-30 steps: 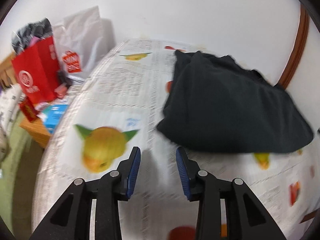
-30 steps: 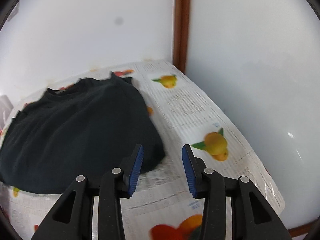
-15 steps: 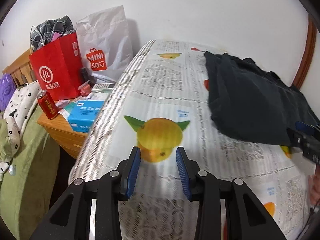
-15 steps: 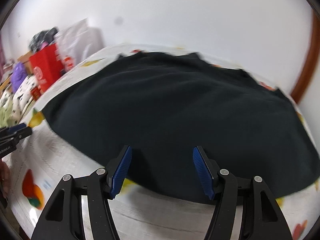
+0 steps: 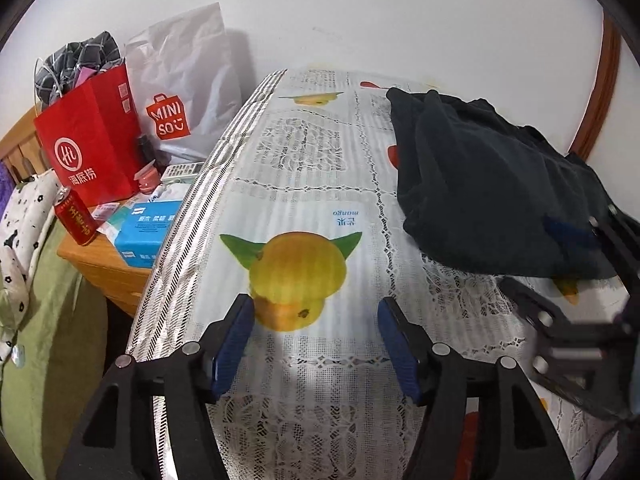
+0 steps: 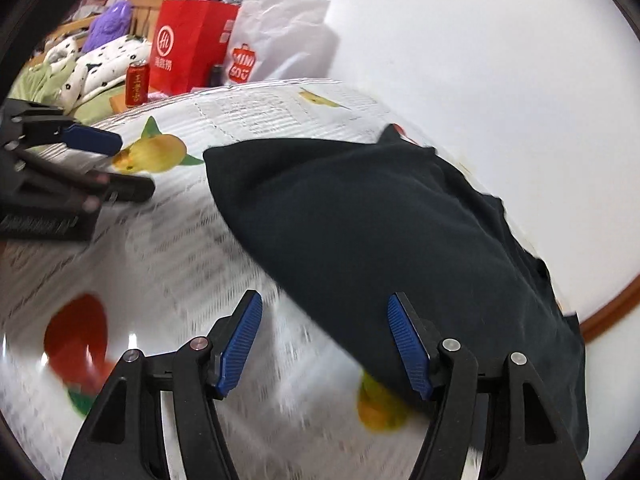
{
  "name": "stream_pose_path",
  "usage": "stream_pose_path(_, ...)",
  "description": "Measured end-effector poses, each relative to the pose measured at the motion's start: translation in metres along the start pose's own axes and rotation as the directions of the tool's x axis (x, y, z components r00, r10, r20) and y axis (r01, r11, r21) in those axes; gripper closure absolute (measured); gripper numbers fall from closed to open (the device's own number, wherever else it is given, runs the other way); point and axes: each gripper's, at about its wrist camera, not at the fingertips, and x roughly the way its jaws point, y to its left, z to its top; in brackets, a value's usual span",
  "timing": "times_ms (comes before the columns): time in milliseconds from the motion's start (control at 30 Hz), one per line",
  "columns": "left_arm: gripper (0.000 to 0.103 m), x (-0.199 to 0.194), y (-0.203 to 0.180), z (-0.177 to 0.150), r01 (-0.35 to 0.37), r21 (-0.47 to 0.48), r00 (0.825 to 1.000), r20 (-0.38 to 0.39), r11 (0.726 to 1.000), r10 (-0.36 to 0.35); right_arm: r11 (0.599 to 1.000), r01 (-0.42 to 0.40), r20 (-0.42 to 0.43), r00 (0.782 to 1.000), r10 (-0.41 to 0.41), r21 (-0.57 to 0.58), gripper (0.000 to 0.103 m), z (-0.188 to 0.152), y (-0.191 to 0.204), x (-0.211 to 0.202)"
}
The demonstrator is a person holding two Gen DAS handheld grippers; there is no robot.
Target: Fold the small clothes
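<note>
A dark, folded garment [image 5: 492,184] lies on the table with the fruit-print cloth [image 5: 304,184]; it also shows in the right wrist view [image 6: 384,232]. My left gripper [image 5: 316,344] is open and empty over a printed mango, left of the garment. My right gripper [image 6: 324,344] is open and empty, hovering at the garment's near edge. The right gripper also shows at the right edge of the left wrist view [image 5: 580,248], and the left gripper at the left edge of the right wrist view [image 6: 80,152].
Left of the table stands a wooden nightstand [image 5: 100,268] with a red paper bag [image 5: 92,144], a white Miniso bag [image 5: 188,92], a red can [image 5: 76,220] and a blue tissue box [image 5: 144,232]. A bed with green bedding [image 5: 36,340] lies beyond. A white wall is behind.
Both grippers have opened wider. The right gripper has swung left, so its view now takes in the garment's left end and the left gripper. The left gripper has barely moved.
</note>
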Motion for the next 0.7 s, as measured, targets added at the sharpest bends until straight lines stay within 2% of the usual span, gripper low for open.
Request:
stream_pose_path(200, 0.041, 0.0, 0.001, 0.0, 0.004, -0.001, 1.0, 0.0, 1.0, -0.004, 0.999, 0.031, 0.024, 0.999, -0.031, -0.037, 0.033, 0.026, 0.005, 0.025)
stream_pose_path(400, 0.04, 0.0, 0.0, -0.001, 0.004, 0.001, 1.0, -0.001, 1.0, -0.004, 0.999, 0.031, 0.049, 0.998, -0.032, 0.011, 0.034, 0.036, 0.006, 0.04)
stream_pose_path(467, 0.04, 0.0, -0.001, -0.001, 0.004, 0.004, 1.0, -0.002, 1.0, -0.004, 1.0, -0.003, 0.042, 0.999, 0.002, 0.03, 0.044, 0.038, 0.001, 0.042)
stream_pose_path(533, 0.039, 0.0, -0.002, -0.001, 0.001, 0.009, 1.0, -0.004, 1.0, -0.001, 0.998, 0.038, 0.029, 0.999, -0.039, 0.047, 0.074, 0.039, -0.002, 0.047)
stream_pose_path(600, 0.038, 0.001, -0.003, -0.001, -0.004, 0.016, 1.0, -0.005, 1.0, 0.004, 0.994, -0.009, 0.047, 0.999, 0.004, 0.107, 0.08, 0.04, -0.016, 0.04)
stream_pose_path(667, 0.037, 0.001, -0.004, -0.001, -0.009, 0.023, 1.0, -0.007, 1.0, 0.009, 0.965, -0.106, 0.087, 0.992, 0.088, 0.241, 0.082, 0.039, -0.045, 0.027)
stream_pose_path(700, 0.037, 0.001, -0.005, -0.001, -0.011, 0.025, 1.0, -0.007, 1.0, 0.012, 0.95, -0.133, 0.113, 0.988, 0.105, 0.284, 0.083, 0.038, -0.055, 0.022)
